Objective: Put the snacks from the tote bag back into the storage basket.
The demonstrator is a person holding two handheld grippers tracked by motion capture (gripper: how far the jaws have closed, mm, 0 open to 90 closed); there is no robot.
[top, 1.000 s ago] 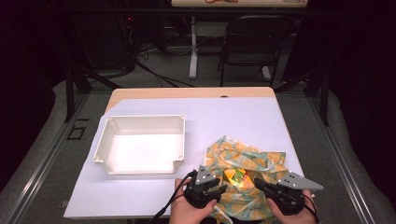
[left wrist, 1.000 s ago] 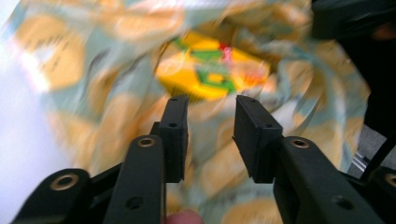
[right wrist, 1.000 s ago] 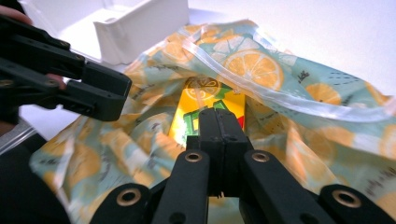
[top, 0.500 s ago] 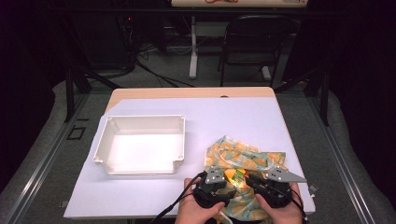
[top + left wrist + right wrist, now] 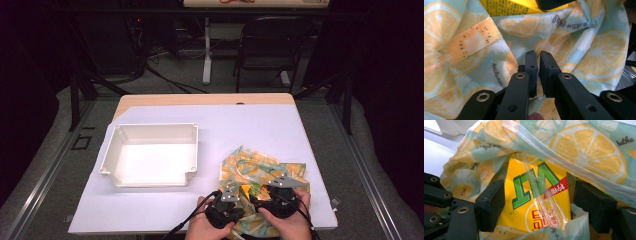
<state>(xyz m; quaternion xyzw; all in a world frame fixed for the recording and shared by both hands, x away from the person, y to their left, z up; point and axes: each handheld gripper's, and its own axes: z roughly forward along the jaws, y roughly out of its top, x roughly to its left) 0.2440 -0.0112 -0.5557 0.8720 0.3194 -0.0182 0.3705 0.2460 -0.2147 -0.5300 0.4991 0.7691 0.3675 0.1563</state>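
Bag: a fruit-print plastic bag, orange slices on pale blue, lies crumpled on the near right part of the white table, its near end under both hands.
Carton: a yellow drink carton with big green letters sits inside the bag's mouth; in the right gripper view it is seen through a clear strip of the bag, and in the high view it shows as a small yellow patch between the two grippers.
Left gripper: the left gripper is at the near edge of the table, just left of the carton, held by the person's left hand. Its jaws stand nearly together with only a thin slit between them, and a fold of the bag runs into that slit, so they look pinched on the bag's film.
Right gripper: the right gripper sits just beside the left one, in the person's right hand. Its jaws stand wide, one on each side of the carton; the left pad is close against the carton's edge, the right pad stands apart from it, with bag film lying between.
Tray: an empty white tray rests on the left half of the table, well apart from the bag.
Background: a dark chair stands beyond the far edge of the table.
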